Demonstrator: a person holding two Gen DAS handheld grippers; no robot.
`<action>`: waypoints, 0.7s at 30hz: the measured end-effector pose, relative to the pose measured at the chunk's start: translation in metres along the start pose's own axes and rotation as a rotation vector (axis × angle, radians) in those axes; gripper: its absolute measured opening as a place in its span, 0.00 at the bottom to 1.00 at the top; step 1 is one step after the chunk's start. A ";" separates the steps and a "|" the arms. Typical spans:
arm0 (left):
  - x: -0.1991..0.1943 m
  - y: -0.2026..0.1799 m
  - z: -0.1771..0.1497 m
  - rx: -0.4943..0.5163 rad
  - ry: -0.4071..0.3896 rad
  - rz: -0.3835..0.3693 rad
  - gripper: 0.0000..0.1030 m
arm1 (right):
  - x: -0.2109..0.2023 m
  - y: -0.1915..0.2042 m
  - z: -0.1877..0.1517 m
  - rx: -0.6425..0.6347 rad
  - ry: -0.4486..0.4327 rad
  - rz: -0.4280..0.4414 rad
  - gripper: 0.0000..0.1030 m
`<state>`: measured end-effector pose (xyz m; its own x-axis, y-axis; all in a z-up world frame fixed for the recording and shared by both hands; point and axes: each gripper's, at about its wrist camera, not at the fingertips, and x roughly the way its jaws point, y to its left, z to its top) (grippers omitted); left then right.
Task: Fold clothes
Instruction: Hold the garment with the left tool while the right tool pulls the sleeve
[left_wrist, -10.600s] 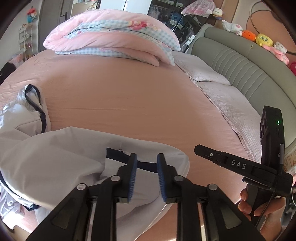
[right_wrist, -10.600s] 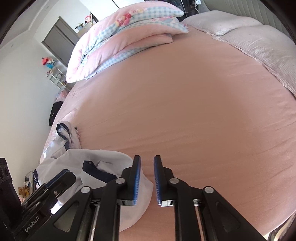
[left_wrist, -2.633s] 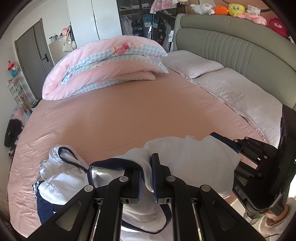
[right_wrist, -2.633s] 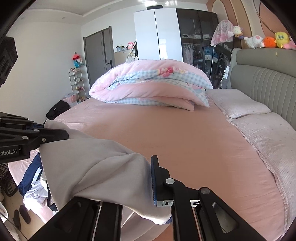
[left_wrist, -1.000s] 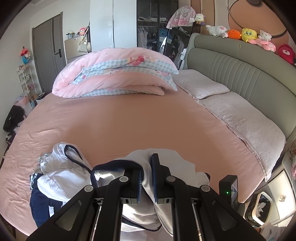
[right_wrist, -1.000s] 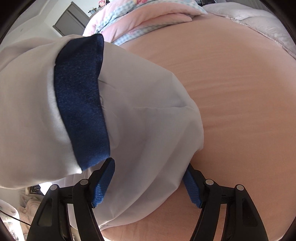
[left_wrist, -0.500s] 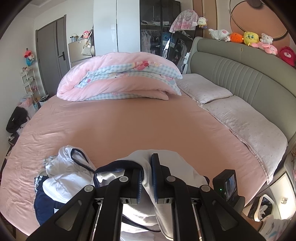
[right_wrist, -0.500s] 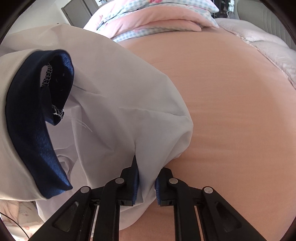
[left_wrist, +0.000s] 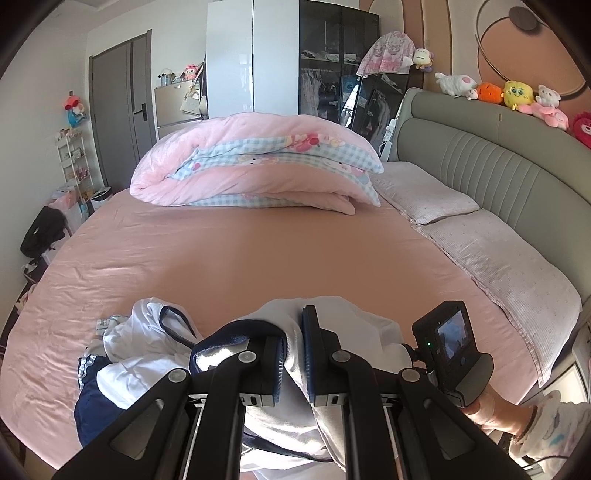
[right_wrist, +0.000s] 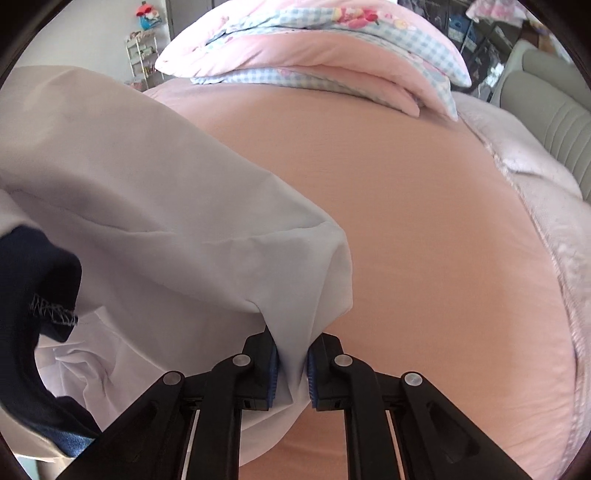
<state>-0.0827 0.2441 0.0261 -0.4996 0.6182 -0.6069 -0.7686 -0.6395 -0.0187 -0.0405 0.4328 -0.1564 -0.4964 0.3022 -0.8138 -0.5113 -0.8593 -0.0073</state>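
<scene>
A white garment (right_wrist: 155, 206) trimmed in navy blue is seen at 9 o'clock. A plain salmon-pink sheet (left_wrist: 280, 258) is spread at centre. At 12 o'clock a pink quilt (left_wrist: 255, 162) is banded with blue-and-white check. A grey-green headboard (left_wrist: 495, 162) is ribbed at 3 o'clock.

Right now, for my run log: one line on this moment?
left gripper: shut on shirt | right gripper: shut on shirt | shirt: over bed

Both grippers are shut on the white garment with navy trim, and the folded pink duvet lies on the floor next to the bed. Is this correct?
Not fully. Both the left gripper and the right gripper are shut on the white garment, but the pink duvet lies on the bed, not on the floor. The left wrist view shows this.
</scene>
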 end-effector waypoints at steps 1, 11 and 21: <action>0.001 0.003 0.000 -0.007 0.001 0.001 0.08 | 0.000 -0.002 0.010 -0.011 -0.008 -0.017 0.09; 0.014 0.022 -0.002 -0.068 0.022 0.010 0.08 | -0.003 -0.036 0.111 -0.076 -0.126 -0.192 0.08; 0.024 0.007 0.015 -0.044 -0.018 -0.006 0.08 | -0.104 -0.068 0.207 0.110 -0.443 -0.214 0.08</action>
<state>-0.1056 0.2613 0.0239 -0.5027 0.6298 -0.5921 -0.7535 -0.6550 -0.0570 -0.0994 0.5451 0.0490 -0.6103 0.6334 -0.4757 -0.6931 -0.7178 -0.0666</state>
